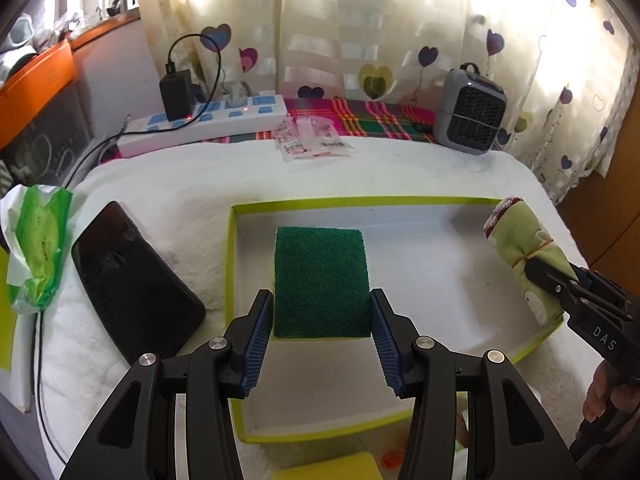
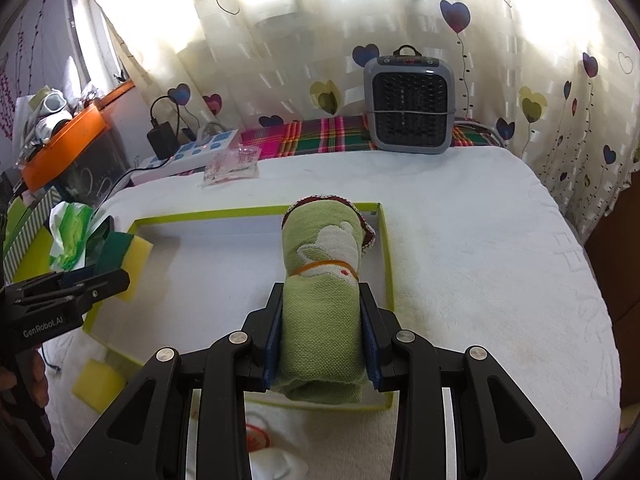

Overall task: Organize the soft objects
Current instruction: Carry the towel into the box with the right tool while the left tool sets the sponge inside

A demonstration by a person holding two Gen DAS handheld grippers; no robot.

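Sponge (image 1: 321, 280), green scouring face up over its yellow foam, is clamped between the blue pads of my left gripper (image 1: 321, 320) above the left part of the shallow green-rimmed box (image 1: 360, 202). My right gripper (image 2: 322, 328) squeezes a rolled green towel (image 2: 320, 304) over the box's right side. Both tools slant downward toward the white cloth (image 2: 480, 240).

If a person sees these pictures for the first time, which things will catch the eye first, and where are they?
First, the two held things: the left gripper clamps a green scouring sponge and the right gripper clamps a rolled green towel, both above the shallow lime-edged box on the white cloth. Behind, a grey fan heater stands before the heart-print curtain.
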